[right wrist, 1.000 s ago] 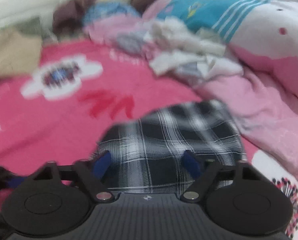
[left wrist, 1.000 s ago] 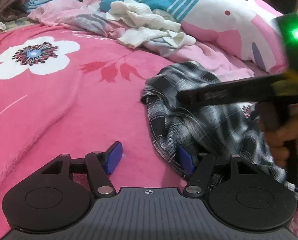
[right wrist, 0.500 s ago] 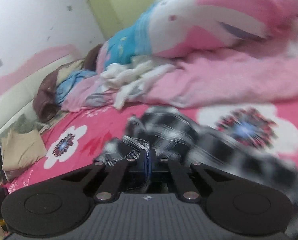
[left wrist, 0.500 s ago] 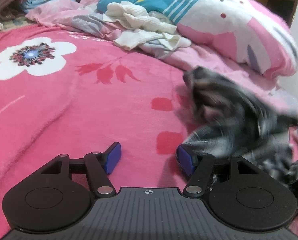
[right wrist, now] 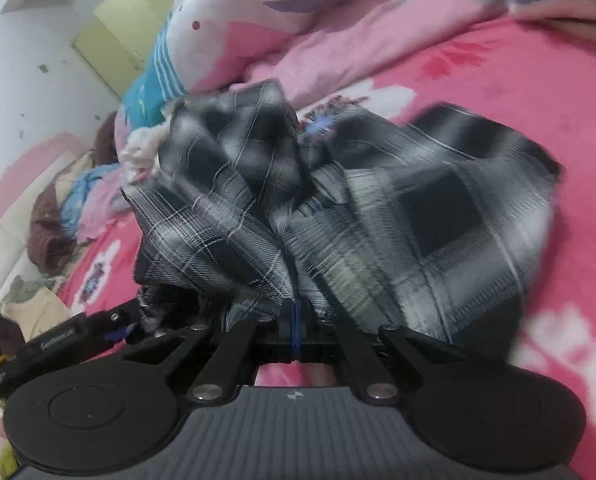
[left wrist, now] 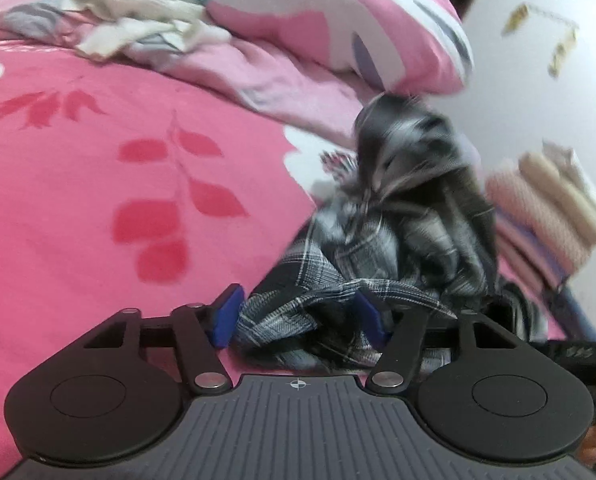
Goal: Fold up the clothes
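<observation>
A black-and-white plaid shirt (left wrist: 414,216) lies bunched and partly lifted on the pink flowered blanket (left wrist: 98,200). My right gripper (right wrist: 295,320) is shut on a fold of the plaid shirt (right wrist: 418,216), and the cloth fans out in front of it, blurred by motion. In the left wrist view my left gripper (left wrist: 298,316) is low over the blanket. Its jaws are closing, with a hem of the shirt lying between the blue pads (left wrist: 226,316), which stand apart and do not pinch it.
A big pink-and-white pillow (left wrist: 338,20) and a pink duvet (left wrist: 258,68) lie at the back, with crumpled white clothes (left wrist: 130,12) on them. A stack of folded clothes (left wrist: 546,208) stands at the right by the white wall. More clothes (right wrist: 50,240) are heaped far left.
The right gripper shut on the plaid shirt, rolled over and dragged it to the right across the bed. The left gripper swung right, and the shirt's hem now lies between its jaws.
</observation>
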Available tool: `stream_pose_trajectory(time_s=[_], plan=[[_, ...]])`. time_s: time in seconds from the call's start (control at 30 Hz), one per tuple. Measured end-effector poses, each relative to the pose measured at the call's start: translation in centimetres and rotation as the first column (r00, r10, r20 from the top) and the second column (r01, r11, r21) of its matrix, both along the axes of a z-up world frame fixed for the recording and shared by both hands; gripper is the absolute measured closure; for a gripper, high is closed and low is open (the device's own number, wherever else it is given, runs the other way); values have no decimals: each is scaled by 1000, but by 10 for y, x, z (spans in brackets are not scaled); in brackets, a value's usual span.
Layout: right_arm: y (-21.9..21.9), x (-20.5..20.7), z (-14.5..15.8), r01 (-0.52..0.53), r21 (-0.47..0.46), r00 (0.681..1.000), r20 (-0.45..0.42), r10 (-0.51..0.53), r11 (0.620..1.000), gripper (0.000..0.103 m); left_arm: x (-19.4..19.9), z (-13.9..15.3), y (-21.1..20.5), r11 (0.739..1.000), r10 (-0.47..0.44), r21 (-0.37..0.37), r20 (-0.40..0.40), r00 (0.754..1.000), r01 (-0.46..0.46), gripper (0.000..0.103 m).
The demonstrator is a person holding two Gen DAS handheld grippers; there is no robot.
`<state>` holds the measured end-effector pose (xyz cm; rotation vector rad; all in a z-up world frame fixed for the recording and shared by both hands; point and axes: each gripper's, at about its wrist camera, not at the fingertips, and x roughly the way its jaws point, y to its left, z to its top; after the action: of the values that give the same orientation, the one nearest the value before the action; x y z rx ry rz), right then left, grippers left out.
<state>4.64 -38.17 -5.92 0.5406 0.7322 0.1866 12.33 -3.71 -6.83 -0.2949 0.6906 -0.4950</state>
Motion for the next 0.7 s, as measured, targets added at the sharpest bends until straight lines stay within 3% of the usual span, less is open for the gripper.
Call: stream_pose_trajectory(time_s=[0.1, 0.2, 0.23, 0.33, 0.37, 0.53, 0.63, 0.7], plan=[[1, -10, 21, 19, -90, 998, 57, -14, 996, 102, -5, 0, -8, 999, -16, 47, 31, 999, 14, 47], [6, -11, 48, 38, -174, 989, 146, -13, 984, 100, -5, -1, -8, 999, -16, 48, 29, 999, 14, 48], [10, -9, 55, 37, -193, 984, 177, -2, 981, 95, -6, -2, -8, 999, -15, 49, 28, 999, 14, 48], [36, 15, 74, 13, -246, 968, 246, 50, 969, 48, -8, -1, -8, 998, -14, 55, 31, 999, 13, 49], [47, 24, 78, -3, -262, 961, 267, 76, 965, 38, -8, -1, -8, 998, -15, 58, 31, 999, 13, 49], [108, 80, 73, -105, -384, 946, 245, 211, 917, 19, -6, -2, -9, 998, -17, 64, 29, 999, 16, 49], [123, 108, 59, -150, -427, 959, 158, 237, 892, 19, -7, -2, -11, 997, -21, 72, 33, 999, 18, 49], [124, 120, 49, -168, -434, 966, 106, 235, 885, 51, -8, -2, -11, 997, -22, 75, 36, 999, 20, 49]])
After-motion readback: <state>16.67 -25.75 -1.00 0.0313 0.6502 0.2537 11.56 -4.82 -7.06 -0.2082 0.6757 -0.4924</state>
